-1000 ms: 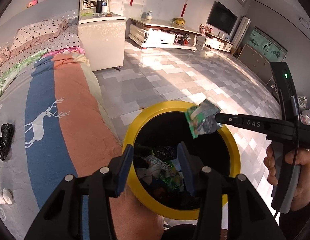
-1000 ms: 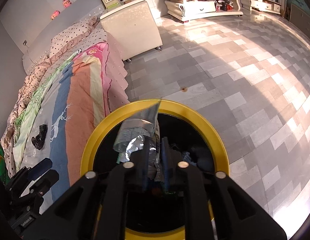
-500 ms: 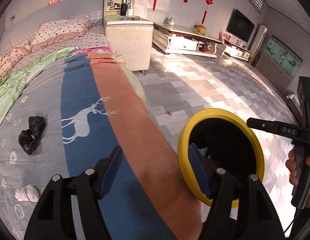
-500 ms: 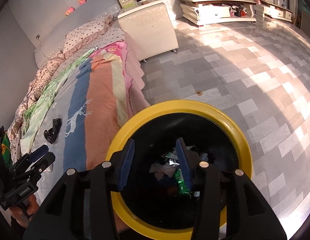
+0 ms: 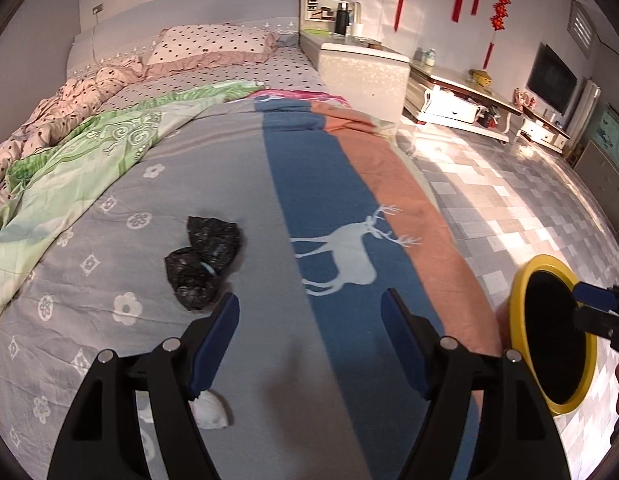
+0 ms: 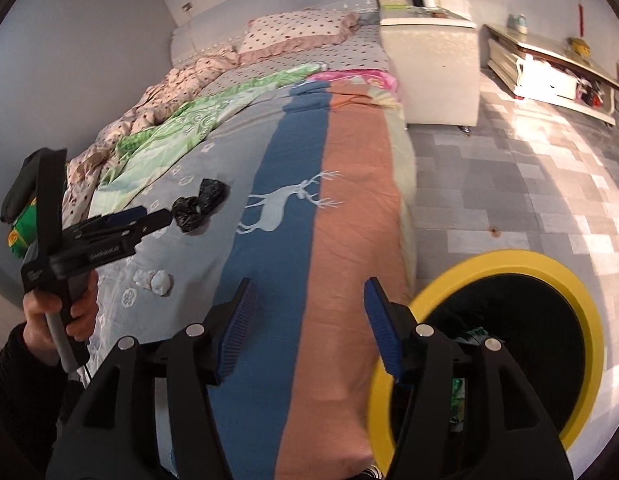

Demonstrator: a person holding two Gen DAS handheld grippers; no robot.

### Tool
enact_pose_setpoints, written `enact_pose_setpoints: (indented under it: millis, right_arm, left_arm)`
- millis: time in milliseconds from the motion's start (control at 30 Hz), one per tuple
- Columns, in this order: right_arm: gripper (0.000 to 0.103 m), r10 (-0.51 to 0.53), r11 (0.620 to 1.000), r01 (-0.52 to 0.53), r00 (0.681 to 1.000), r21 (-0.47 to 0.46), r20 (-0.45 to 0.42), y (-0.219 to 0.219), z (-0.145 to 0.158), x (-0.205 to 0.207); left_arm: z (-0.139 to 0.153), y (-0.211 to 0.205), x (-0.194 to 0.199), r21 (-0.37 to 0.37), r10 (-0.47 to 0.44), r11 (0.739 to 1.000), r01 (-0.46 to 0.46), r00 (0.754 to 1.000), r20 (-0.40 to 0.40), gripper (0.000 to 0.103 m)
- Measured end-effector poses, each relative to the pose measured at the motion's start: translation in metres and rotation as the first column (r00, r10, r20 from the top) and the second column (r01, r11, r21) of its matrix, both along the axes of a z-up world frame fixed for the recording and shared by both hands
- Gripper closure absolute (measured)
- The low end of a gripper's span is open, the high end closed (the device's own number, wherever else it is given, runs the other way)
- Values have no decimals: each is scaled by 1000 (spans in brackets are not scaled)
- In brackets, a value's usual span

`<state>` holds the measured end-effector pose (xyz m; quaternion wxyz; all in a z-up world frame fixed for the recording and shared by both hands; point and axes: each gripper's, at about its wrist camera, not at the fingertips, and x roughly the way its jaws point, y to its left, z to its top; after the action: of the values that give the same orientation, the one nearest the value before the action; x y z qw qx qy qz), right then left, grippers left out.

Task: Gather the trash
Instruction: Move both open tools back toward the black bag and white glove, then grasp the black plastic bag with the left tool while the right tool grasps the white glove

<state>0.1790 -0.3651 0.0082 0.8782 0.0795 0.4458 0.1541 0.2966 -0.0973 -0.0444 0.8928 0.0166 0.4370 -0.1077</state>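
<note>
A crumpled black plastic bag (image 5: 205, 256) lies on the grey flowered quilt, just ahead and left of my left gripper (image 5: 309, 320). That gripper's jaws are opening with nothing between them. A white tissue wad (image 5: 211, 408) sits under its left finger. My right gripper (image 6: 309, 308) hangs over the blue and orange stripes of the bed, jaws opening and empty. The yellow-rimmed bin (image 6: 489, 258) stands on the floor to its right, with wrappers inside. The right wrist view also shows the left gripper (image 6: 149, 220) near the black bag (image 6: 197, 204) and the tissue wad (image 6: 159, 280).
The bed (image 5: 309, 152) fills the left and middle, with a green sheet and a dotted pillow (image 5: 213, 44) at the far end. A white nightstand (image 6: 429, 68) stands past the bed's edge. Tiled floor (image 6: 529, 184) lies to the right. A green object (image 6: 21, 224) shows at the left edge.
Both grippers swung left from above the bin to over the bed. The right gripper let go of the foil wrapper, and both pairs of jaws widened.
</note>
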Motion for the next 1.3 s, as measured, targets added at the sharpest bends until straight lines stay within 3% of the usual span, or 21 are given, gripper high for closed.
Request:
enact_pose_setpoints:
  millis: [233,567,867,1067,1200,1300]
  right_arm:
    - [47,230,973,-230,973,0,18,101,-18,12]
    - [45,481,877,-481,877,-1,15,217,-64,31]
    - [44,607,795,-605,794,-45,41,282,-94,43]
    - [44,659,750,-655,752,-94,24,312,-114,49]
    - [49,693,715,-687,721,-132,5,328,-125,50]
    - [59,693,707,-682,720,-187,-7,337,-134,53]
  left_arm:
    - [-12,57,32,46,81,996,-80,997,-8,33]
    - [-44,86,76,68,71,995,-68,997,-44,32]
    - [-74,86,106,84,46,996,-40,996,-79,31]
    - [-98,86,123,54,10,999,-3,991,-130,31]
    - [-111,85,128,52,-39,998,48,985,-168,48]
    - [-116,86,128,36,-71,996,79,981,-178,64]
